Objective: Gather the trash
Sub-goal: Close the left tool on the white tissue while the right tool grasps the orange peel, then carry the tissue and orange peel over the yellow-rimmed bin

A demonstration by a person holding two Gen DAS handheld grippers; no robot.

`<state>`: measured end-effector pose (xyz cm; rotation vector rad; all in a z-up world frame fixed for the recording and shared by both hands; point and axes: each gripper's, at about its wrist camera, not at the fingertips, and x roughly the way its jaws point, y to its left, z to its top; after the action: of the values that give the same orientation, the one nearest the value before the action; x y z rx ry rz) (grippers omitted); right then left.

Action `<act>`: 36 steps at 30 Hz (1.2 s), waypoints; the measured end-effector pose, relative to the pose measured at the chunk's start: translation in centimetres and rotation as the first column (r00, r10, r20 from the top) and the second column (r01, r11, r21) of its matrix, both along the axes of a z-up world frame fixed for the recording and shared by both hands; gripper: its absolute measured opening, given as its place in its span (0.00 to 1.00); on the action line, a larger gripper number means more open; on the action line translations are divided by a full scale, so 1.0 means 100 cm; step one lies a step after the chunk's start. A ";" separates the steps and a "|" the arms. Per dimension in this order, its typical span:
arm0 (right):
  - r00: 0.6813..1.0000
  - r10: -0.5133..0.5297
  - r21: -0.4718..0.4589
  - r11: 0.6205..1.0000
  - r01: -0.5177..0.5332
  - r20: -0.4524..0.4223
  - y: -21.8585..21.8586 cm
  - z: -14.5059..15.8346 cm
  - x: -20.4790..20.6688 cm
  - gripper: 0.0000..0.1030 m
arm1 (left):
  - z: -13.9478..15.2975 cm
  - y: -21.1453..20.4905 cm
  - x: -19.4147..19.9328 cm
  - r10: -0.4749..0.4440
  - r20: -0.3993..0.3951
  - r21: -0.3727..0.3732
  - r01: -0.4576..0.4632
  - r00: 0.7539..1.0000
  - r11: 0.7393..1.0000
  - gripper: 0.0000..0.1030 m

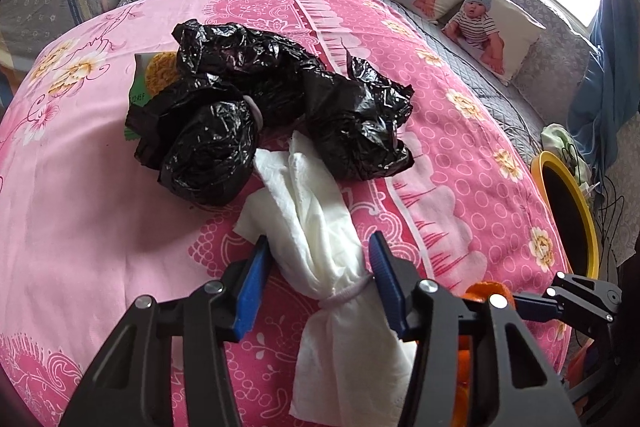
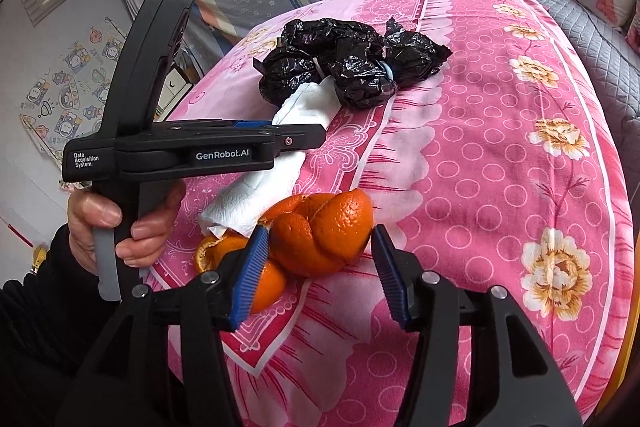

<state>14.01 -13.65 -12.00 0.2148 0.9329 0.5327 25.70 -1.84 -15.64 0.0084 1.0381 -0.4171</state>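
Pink flowered cotton bedspread (image 1: 100, 195) is serving as the landmark. On its middle, crinkled black plastic bags (image 1: 248, 99) are lying bunched and glossy, with a green packet (image 1: 140, 83) partly hidden under them. Nearer than the bags, a white paper bundle (image 1: 320, 227), soft and tied with a pale band, is being straddled by the left gripper (image 1: 316, 269); its blue ribbed pads are standing partly apart, one at the band, the other clear of the paper. Curled orange peel (image 2: 320, 235), dimpled and hollow, is lying at the paper's near end, bracketed by the right gripper (image 2: 318, 259), whose jaws are partly open, the left pad touching peel. Beyond the bedspread's edge a yellow-rimmed bin (image 1: 568, 215) is standing, its contents unseen.
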 end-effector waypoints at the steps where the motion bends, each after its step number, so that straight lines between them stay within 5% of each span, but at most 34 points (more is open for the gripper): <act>1: 1.000 0.003 -0.007 1.000 -0.003 0.002 0.002 0.000 0.001 0.49 | 0.000 0.000 0.001 0.001 0.000 -0.002 -0.001 1.000 1.000 0.42; 13: 0.999 -0.024 -0.040 0.999 0.026 0.030 0.000 0.004 0.001 0.34 | 0.009 0.003 -0.004 0.004 0.027 -0.004 -0.004 1.000 1.000 0.29; 36: 0.975 -0.186 -0.010 0.982 0.189 0.120 -0.059 0.038 -0.033 0.33 | 0.064 -0.010 -0.036 -0.027 0.148 -0.028 0.031 0.989 0.999 0.29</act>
<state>10.69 -19.56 -8.18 0.2464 0.7934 0.3568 22.05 -2.82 -9.23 0.0269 0.8865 -0.4518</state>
